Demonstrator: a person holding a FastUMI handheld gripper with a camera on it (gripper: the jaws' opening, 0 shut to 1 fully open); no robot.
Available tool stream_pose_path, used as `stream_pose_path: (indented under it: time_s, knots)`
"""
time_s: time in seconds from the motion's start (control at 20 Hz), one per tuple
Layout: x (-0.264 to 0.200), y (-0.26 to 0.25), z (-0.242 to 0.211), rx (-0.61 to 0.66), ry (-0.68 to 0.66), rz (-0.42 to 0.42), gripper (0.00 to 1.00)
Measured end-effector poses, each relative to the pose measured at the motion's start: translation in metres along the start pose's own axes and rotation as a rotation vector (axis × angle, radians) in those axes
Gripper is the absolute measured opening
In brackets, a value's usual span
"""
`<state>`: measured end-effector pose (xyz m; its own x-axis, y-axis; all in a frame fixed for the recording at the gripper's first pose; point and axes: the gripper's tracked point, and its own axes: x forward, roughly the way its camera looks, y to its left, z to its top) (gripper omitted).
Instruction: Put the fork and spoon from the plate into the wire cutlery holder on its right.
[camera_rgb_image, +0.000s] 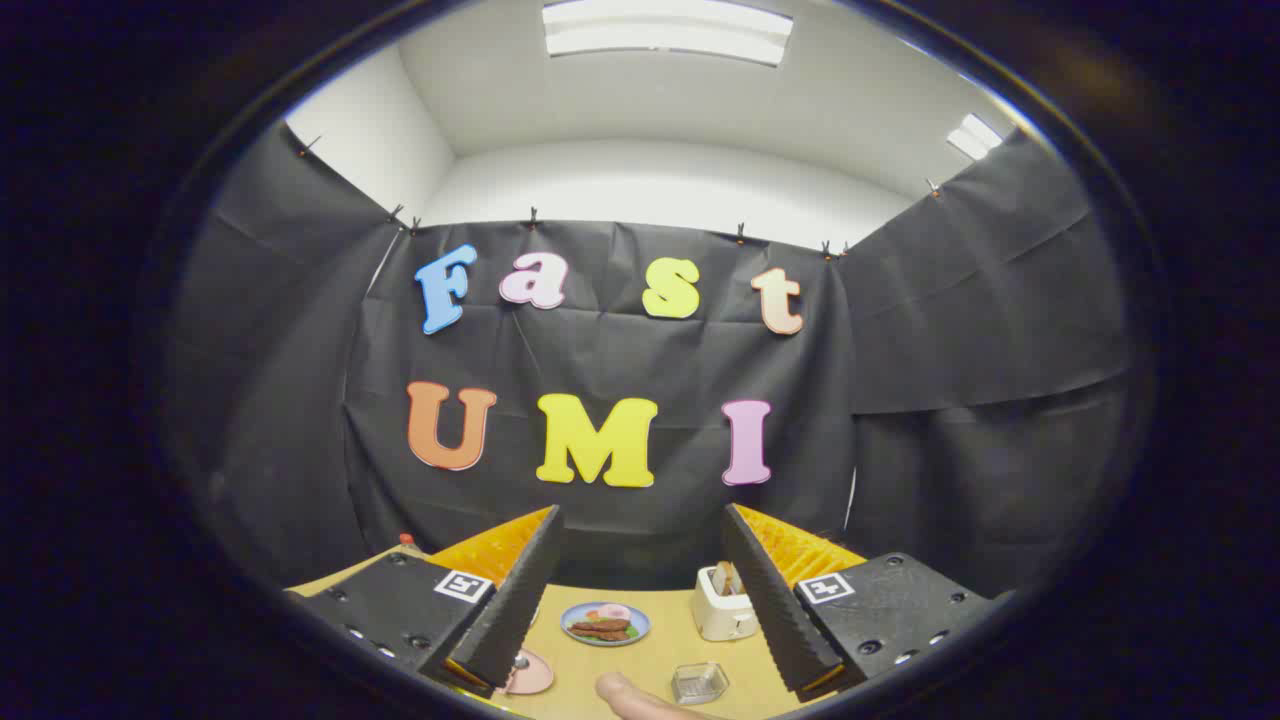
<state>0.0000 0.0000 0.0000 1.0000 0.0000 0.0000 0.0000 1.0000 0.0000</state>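
Observation:
My gripper (642, 514) is open, held high above the table, with nothing between its fingers. Far below, a pink plate (532, 674) lies on the wooden table (660, 650), half hidden behind the left finger (515, 600). A small metal piece shows at its edge; I cannot tell whether it is the fork or the spoon. To the plate's right stands a small square see-through holder (698, 682), which looks like the wire cutlery holder. Both lie between the fingers and well beneath them.
A blue plate (605, 624) with food sits further back on the table. A white toaster (724, 604) with bread in it stands beside the right finger. Part of a person's hand (640, 700) rests on the near table edge.

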Motion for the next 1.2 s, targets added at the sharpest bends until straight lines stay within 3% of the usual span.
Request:
stream_pose_path:
  time_s: [0.75, 1.2]
  knots:
    - [0.039, 0.042, -0.045, 0.003, 0.130, 0.002, 0.95]
    - [0.069, 0.080, -0.141, -0.035, 0.279, 0.035, 0.95]
